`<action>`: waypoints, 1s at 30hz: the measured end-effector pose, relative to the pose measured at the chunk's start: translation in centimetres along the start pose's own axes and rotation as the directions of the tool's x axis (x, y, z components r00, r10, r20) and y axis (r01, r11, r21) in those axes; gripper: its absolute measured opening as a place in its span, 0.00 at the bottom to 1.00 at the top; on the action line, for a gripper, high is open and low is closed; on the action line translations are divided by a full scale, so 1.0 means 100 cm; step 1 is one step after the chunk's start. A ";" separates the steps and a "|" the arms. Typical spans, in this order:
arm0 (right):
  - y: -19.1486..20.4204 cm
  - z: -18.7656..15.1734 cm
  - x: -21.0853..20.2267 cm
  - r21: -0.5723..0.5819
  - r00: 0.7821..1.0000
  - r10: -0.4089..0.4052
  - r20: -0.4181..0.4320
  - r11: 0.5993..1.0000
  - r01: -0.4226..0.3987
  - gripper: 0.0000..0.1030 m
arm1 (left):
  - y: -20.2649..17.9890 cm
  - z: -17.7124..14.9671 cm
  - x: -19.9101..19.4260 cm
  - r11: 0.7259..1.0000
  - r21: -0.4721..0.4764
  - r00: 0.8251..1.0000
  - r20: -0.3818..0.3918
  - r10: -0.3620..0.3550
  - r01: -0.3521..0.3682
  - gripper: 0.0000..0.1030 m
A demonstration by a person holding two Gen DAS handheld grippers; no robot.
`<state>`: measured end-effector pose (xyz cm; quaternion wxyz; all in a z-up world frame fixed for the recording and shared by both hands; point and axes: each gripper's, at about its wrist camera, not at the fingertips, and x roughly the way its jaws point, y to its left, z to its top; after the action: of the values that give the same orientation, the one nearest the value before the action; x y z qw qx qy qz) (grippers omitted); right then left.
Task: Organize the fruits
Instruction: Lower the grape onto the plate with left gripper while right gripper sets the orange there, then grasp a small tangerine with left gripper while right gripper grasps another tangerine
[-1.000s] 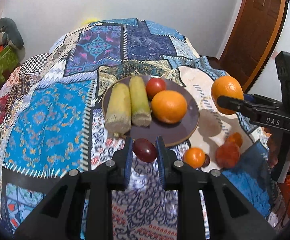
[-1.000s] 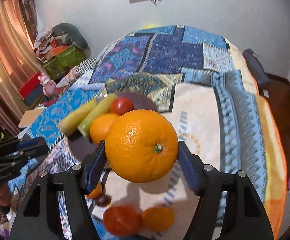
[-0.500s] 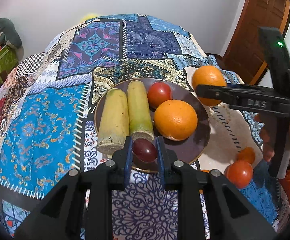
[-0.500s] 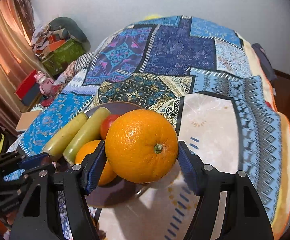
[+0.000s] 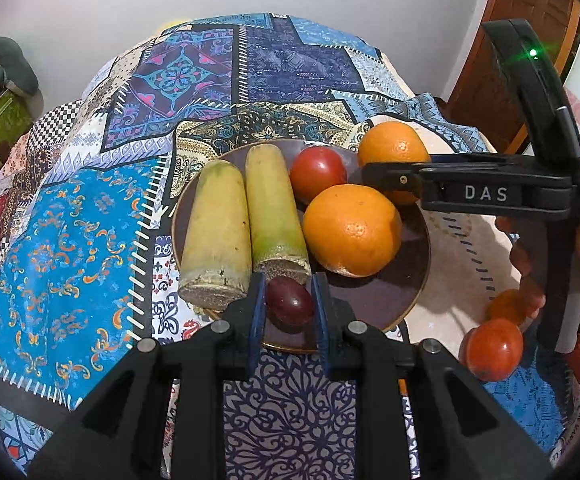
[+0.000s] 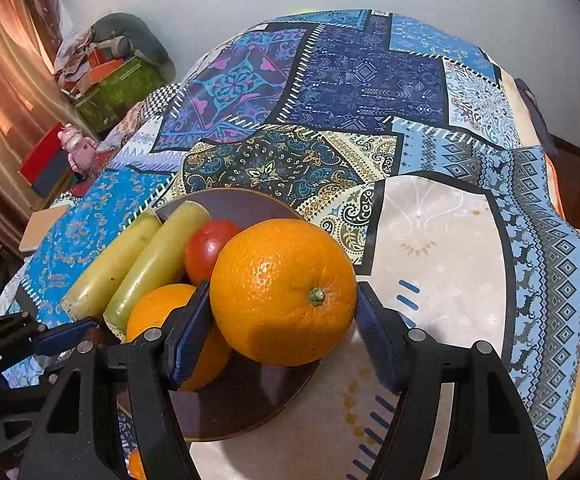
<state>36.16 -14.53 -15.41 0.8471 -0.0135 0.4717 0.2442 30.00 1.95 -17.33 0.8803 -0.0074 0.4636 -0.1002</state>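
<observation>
Already crowded, the brown plate [image 5: 406,300] is the thing to judge everything against. At its left side lie two yellow-green stalk pieces [image 5: 245,220] side by side, cut ends toward the near rim. Just right of them, at the near rim, the left gripper [image 5: 288,304] has its jaws closed narrow on a small dark red fruit [image 5: 290,300], which sits low over the plate's surface; whether it touches the plate I cannot tell. If that grip opens while the fruit is this close to the rim, it could roll off onto the patterned cloth [image 5: 69,248], since it is round and the plate looks shallow.

Further right on the plate sit a red tomato [image 5: 317,172] toward the far side and a loose orange [image 5: 352,230] in the middle. The right gripper [image 6: 283,316] comes in over the plate's far right edge, jaws spread wide around a second, held orange [image 6: 283,290], clamped at its sides. The free space left is the bare patch at the plate's right, so the held orange may bump the loose one or the tomato and push them into the stalks. Set too near the edge, it could tip off. Both grippers share one small plate, so they could also collide.

Off the plate's right, a red fruit [image 5: 492,348] and a small orange one [image 5: 508,306] wait on the cloth.
</observation>
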 end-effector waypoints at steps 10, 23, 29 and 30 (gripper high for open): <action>0.008 -0.001 -0.013 -0.048 1.000 -0.006 0.022 0.999 0.007 0.71 | -0.001 -0.001 -0.006 1.000 -0.012 1.000 -0.002 -0.021 0.021 0.33; 0.007 -0.028 -0.088 -0.052 0.984 -0.043 0.171 0.997 0.053 0.72 | -0.003 -0.007 -0.067 0.999 -0.041 0.995 0.102 0.001 0.003 0.48; 0.001 -0.060 -0.120 -0.032 0.972 -0.091 0.216 0.994 0.101 0.73 | -0.013 -0.021 -0.087 1.000 -0.019 0.995 0.102 0.000 0.002 0.49; 0.000 -0.068 -0.123 -0.030 0.970 -0.106 0.217 0.993 0.116 0.73 | -0.017 -0.025 -0.091 1.000 -0.009 0.995 0.101 0.001 0.000 0.49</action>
<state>25.42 -21.24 -9.25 0.9051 -0.0314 0.3704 0.2065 22.67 2.19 -11.21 0.9025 -0.0163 0.4191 -0.0974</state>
